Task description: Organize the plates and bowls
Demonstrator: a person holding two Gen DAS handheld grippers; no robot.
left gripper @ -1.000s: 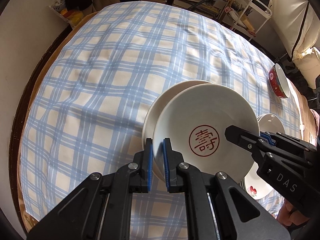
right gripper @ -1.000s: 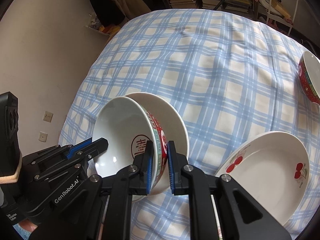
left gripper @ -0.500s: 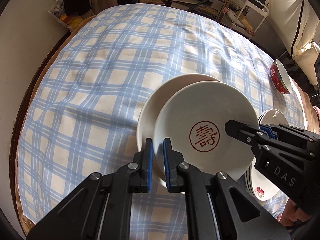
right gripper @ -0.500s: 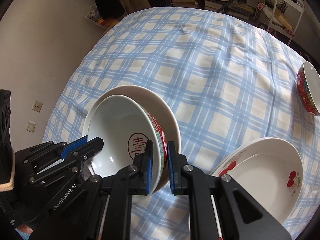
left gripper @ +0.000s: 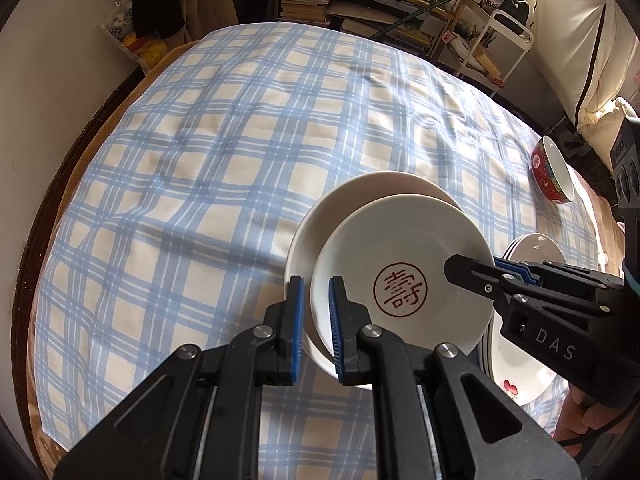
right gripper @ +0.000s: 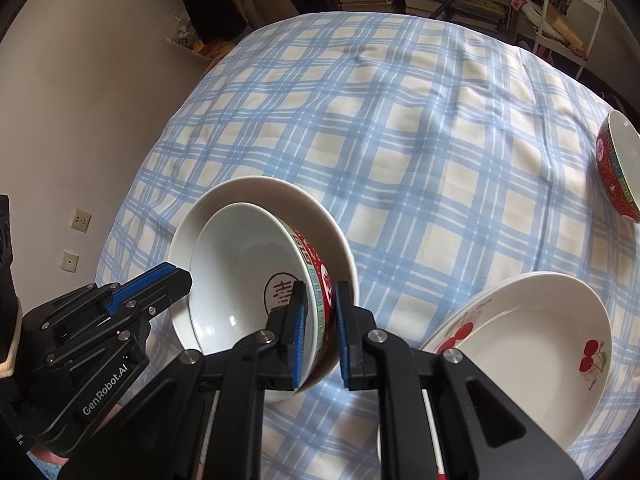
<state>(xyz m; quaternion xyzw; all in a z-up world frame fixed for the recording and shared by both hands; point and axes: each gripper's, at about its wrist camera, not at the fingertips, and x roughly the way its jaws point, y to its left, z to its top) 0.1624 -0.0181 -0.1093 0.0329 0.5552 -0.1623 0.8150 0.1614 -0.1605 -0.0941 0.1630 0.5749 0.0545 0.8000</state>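
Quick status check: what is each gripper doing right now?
Left gripper: jaws closed on the near rim of the red-patterned bowl.
Right gripper: jaws closed on the same bowl's opposite rim, above the plain white plate.

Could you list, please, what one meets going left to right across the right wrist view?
Left gripper → red-rimmed bowl held by right gripper → cherry-patterned plates → second red bowl.

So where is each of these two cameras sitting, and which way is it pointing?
Left wrist: rides the left gripper, looking down its fingers at the red-rimmed bowl on the white plate; the right gripper shows too.
Right wrist: rides the right gripper, clamped on the bowl's rim; the left gripper shows.
Shared: bowl, plate, cherry plates, checked tablecloth.
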